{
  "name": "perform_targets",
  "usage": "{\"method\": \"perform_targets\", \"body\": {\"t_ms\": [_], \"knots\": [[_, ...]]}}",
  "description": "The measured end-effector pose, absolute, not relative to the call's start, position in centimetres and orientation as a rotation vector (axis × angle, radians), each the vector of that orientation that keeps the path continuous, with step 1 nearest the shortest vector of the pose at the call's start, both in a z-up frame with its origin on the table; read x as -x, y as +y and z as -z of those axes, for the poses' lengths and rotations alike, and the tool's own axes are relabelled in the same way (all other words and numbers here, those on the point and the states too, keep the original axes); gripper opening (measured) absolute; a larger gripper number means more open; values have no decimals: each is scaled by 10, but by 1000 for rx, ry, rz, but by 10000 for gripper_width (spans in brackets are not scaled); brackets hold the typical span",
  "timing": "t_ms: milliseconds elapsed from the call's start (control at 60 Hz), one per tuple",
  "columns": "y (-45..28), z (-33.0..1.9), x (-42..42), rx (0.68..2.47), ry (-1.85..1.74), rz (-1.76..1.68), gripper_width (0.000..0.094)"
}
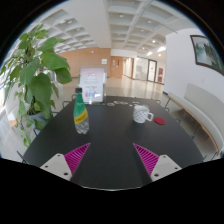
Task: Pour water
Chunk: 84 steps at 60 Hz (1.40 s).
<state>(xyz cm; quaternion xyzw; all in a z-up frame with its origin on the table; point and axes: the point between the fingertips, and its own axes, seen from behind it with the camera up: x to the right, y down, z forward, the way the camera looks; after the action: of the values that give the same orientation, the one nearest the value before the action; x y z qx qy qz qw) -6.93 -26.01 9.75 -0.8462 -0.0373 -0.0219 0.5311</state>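
— Which way does the bottle point(80, 112) stand?

— Upright on the dark table point(110, 150), its long axis vertical, yellow cap at the top, green body with a label round the middle. It does not lean that I can see.

— And the cup?

— The white mug point(142, 115) also stands upright, mouth upward, with its handle turned toward the right. Something small and red point(158, 120) lies just beside it on that side; I cannot tell what it is.

— How is the gripper point(110, 158) held?

— Level and low over the near part of the table, looking straight across it. Its two fingers are spread wide with bare tabletop between them; the pink pads point(76, 155) face each other and nothing is in their grasp.

— Where do the things lie relative to the fingers?

— Both are beyond them, well apart from the tips. The bottle sits ahead of the left finger and a little outside it, the mug ahead of the right finger, at about the same depth on the table.

— Anything else around?

— A leafy plant point(32, 75) at the left of the table, a clear box point(92, 84) behind the bottle, and a corridor further back
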Motion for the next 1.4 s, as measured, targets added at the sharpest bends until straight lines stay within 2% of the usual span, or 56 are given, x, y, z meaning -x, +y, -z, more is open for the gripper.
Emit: {"method": "perform_targets", "body": {"t_ms": [250,583,633,683,700,867,917,1050,1117,1200,1400], "knots": [[-153,-92,180,1941,-122,-40,856],[-51,-60,211,1906,-144,28,846],[-45,-58,213,1895,-146,37,785],[-37,-59,215,1882,-139,29,612],[-36,-59,216,1878,-135,24,579],[-35,-61,219,1852,-143,-7,495],[-36,-62,218,1848,-144,-8,422],[-38,-67,217,1850,-131,-49,406],[-41,-79,217,1833,-118,-113,406],[-39,-113,218,1784,-86,-232,406],[-25,-236,202,1566,121,-796,407]]}}
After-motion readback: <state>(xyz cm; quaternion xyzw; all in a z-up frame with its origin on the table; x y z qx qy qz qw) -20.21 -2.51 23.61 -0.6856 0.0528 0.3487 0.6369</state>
